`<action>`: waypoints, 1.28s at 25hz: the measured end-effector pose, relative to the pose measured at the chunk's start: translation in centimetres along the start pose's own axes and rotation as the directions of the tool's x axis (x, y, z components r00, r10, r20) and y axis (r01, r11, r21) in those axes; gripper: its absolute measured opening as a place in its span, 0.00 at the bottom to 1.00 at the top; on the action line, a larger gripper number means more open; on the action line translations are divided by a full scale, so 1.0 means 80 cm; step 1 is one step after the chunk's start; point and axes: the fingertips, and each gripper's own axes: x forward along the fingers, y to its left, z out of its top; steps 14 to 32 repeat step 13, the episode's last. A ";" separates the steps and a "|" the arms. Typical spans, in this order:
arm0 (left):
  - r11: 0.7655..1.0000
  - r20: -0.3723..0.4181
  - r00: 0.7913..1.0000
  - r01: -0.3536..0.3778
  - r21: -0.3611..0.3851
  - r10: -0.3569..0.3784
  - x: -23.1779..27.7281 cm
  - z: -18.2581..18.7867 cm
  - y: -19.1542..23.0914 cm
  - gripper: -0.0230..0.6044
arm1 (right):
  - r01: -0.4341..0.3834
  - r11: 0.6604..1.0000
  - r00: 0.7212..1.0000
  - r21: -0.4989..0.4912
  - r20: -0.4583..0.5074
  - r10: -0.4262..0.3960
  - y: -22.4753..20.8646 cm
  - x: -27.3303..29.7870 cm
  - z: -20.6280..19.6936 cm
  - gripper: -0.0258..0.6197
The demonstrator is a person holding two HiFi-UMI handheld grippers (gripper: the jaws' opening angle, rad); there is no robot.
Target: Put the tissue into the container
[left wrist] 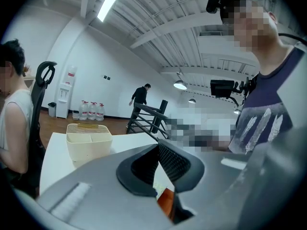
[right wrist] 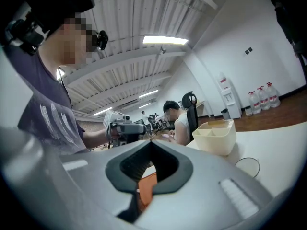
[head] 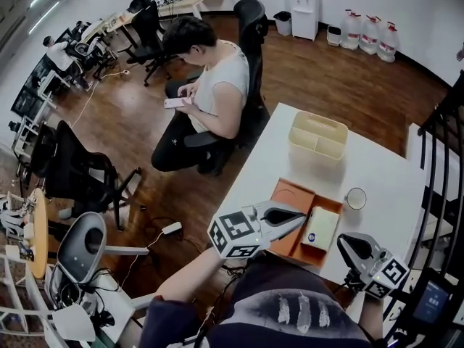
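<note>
Shut jaws, nothing gripped yet
My left tool (head: 296,219) and right tool (head: 348,243) are closed on nothing, either side of what looks like the tissue pack (head: 320,228) on the orange tray (head: 290,194) at lower centre; coming down with jaws shut could shove it off the tray, well apart from the container (head: 317,138) at upper centre

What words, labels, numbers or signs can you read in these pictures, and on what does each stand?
No text here can be read.
Tissue box: small blue mark, too small to read.
Water bottles: labels too small to read.
Marker cube: black-and-white squares, no letters.
</note>
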 end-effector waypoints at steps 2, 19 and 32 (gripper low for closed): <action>1.000 0.005 1.000 0.000 0.004 0.000 -0.002 0.001 -0.001 0.06 | -0.003 1.000 1.000 -0.001 0.004 0.003 0.001 0.003 -0.001 0.04; 0.997 0.028 0.998 -0.051 0.050 0.049 -0.023 0.021 0.011 0.06 | -0.022 1.000 1.000 0.013 0.021 0.021 0.003 0.017 0.001 0.04; 0.997 0.028 0.998 -0.051 0.050 0.049 -0.023 0.021 0.011 0.06 | -0.022 1.000 1.000 0.013 0.021 0.021 0.003 0.017 0.001 0.04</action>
